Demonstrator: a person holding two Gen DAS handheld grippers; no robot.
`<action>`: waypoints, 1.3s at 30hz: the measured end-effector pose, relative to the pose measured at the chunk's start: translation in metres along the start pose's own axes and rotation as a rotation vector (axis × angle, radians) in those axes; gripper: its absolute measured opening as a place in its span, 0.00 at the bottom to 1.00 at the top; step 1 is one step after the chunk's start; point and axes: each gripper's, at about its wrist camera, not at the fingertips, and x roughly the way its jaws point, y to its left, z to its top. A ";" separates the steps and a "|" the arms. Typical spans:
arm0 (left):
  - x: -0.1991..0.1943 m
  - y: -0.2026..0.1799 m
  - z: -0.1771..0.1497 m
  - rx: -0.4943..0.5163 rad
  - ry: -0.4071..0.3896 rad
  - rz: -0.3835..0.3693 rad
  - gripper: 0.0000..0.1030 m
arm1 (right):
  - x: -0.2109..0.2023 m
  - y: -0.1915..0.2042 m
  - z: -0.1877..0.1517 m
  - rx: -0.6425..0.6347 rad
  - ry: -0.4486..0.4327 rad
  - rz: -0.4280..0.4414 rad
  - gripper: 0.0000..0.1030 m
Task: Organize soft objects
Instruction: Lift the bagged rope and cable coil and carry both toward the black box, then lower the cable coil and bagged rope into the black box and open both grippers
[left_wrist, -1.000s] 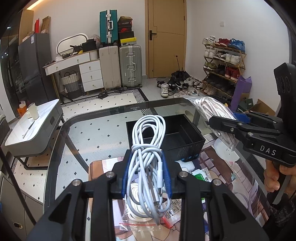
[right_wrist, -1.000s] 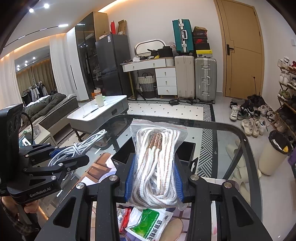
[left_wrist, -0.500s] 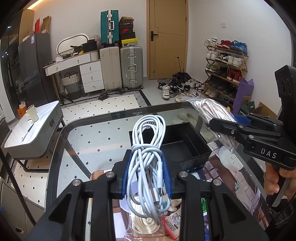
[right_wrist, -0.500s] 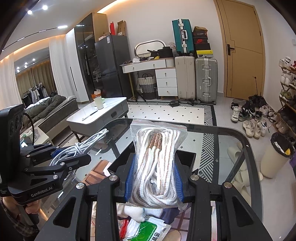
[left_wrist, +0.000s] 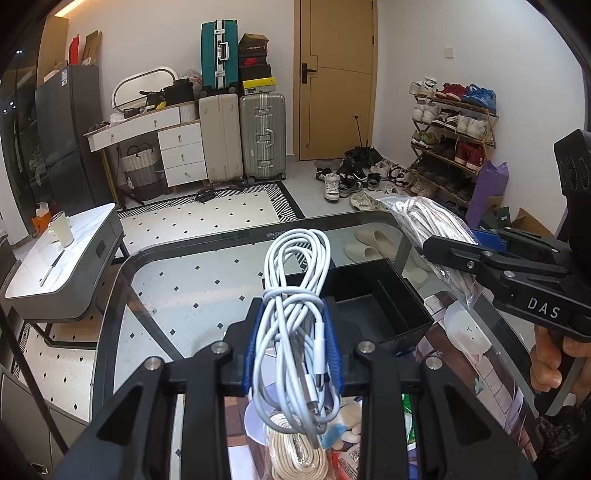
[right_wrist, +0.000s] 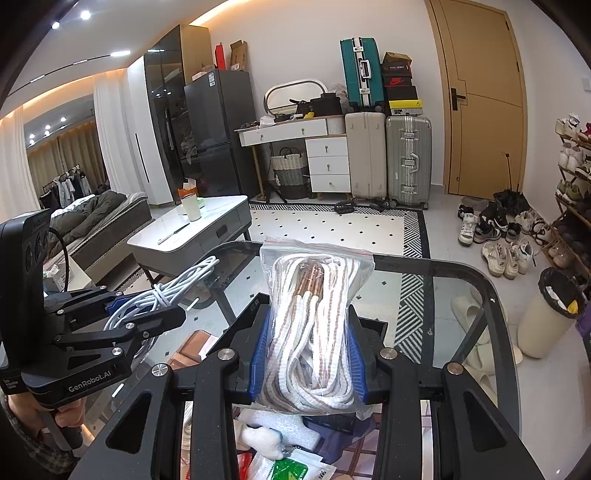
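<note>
While both tools hang above the glass surface, the left gripper has its blue-padded fingers clenched on a bundle of white charging cables, whose loops stand up past the fingertips and whose plugs dangle below them. The right gripper pinches a zip bag of white and brown rope between its own blue pads, the bag upright with its seal at the top. Each tool shows in the other's view: the right one at the right edge of the left wrist view, with the rope bag sticking out toward the far right corner of the surface, and the left one at the left edge of the right wrist view.

Beneath the cables, toward the middle of the surface, sits an open black box with a divider inside. Nearer the near edge lie a coil of cream cord in a clear bag, a small plush toy and a green and white packet.

The surface is a dark-rimmed glass top with rounded corners; tiled floor with black diamonds shows through it. Beyond its far edge stand a wooden door, a beige suitcase, a silver suitcase, a white dresser, a shoe rack and a low white coffee table.
</note>
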 end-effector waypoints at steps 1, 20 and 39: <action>0.000 0.000 0.001 0.001 -0.002 0.000 0.28 | 0.001 -0.001 0.002 0.000 0.000 -0.001 0.36; 0.020 0.001 0.029 0.006 -0.007 -0.006 0.28 | 0.014 -0.009 0.014 0.017 -0.009 -0.001 0.36; 0.073 0.001 0.032 -0.017 0.067 -0.033 0.28 | 0.057 -0.021 0.013 0.044 0.084 0.004 0.36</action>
